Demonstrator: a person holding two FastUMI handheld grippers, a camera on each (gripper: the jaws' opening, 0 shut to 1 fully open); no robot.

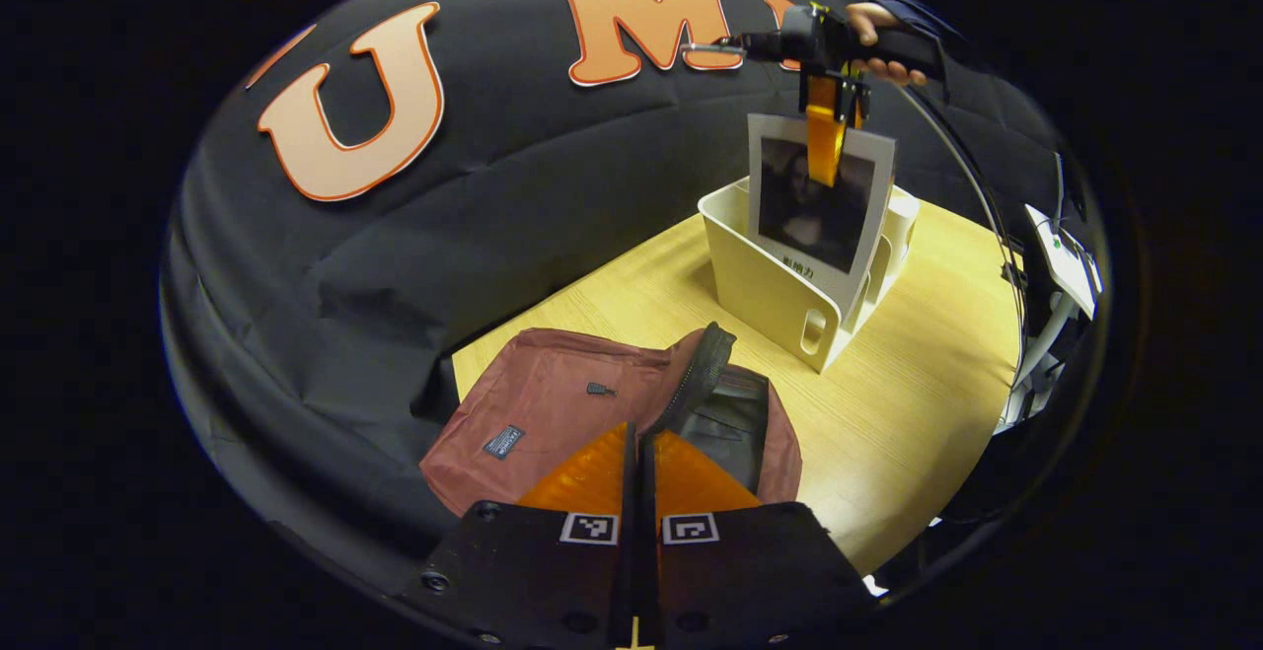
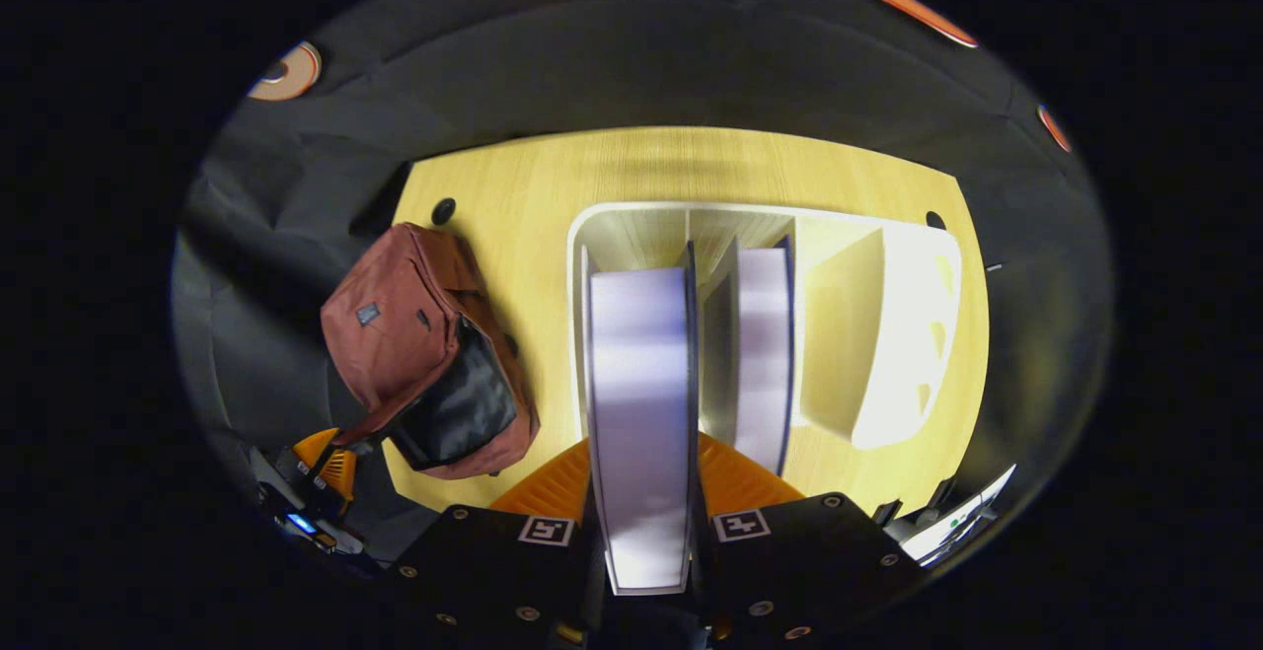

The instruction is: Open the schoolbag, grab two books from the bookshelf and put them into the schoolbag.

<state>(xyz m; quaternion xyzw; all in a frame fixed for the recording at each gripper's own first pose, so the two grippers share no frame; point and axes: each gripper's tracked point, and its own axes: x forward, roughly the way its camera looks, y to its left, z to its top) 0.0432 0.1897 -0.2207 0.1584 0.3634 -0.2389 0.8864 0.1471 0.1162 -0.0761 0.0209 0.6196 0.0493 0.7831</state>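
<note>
Above bookshelf, right gripper jaws clamp book; left gripper jaws closed, empty.

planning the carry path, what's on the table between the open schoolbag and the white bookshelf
Nothing: bare pale wooden tabletop separates the maroon fabric schoolbag from the white plastic bookshelf, seen in the right gripper view.

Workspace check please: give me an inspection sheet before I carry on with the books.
Surface: wooden table, bare around the items.
Job's things: schoolbag lying unzipped, its dark lining showing; one book lifted above the bookshelf; a second book upright in a slot.
Clutter: nothing seen.
Grippers: right gripper shut on the lifted book; left gripper shut, empty, above the schoolbag.
Cables: one cable trailing from the right gripper.
Surroundings: black cloth wall; equipment at the table's edge, unclear.
</note>
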